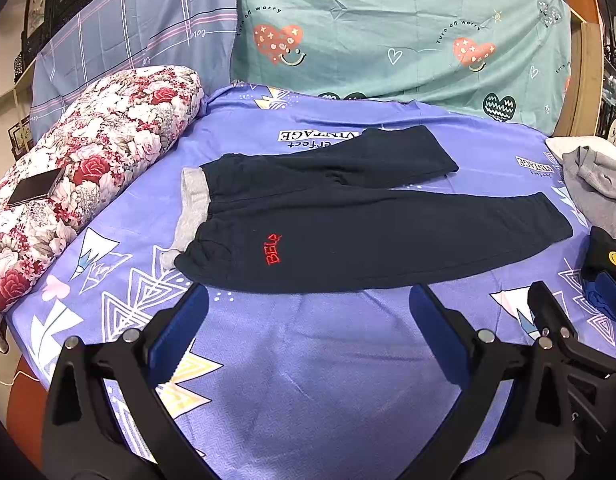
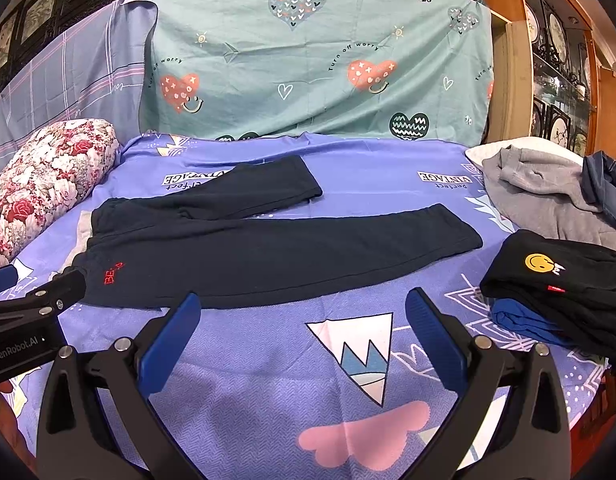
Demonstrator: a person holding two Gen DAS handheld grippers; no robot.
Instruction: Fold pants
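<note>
Bed with the purple sheet takes up most of the view. Dark pants lie flat mid-bed, waistband at 9 o'clock, legs toward 3, far leg bent shorter. No fold made yet, so basically everything's left. Left gripper and right gripper hover just short of the near edge, jaws spread, holding nothing.

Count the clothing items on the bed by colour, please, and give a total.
Dark navy: 1, the pants with red lettering, spread flat.
Black: 1, the folded garment with a yellow smiley.
Bright blue: 1, the folded item under the black one.
Grey: 1, the crumpled sweatshirt.
Dark blue: 1, a garment on the sweatshirt.
Total: 5
</note>
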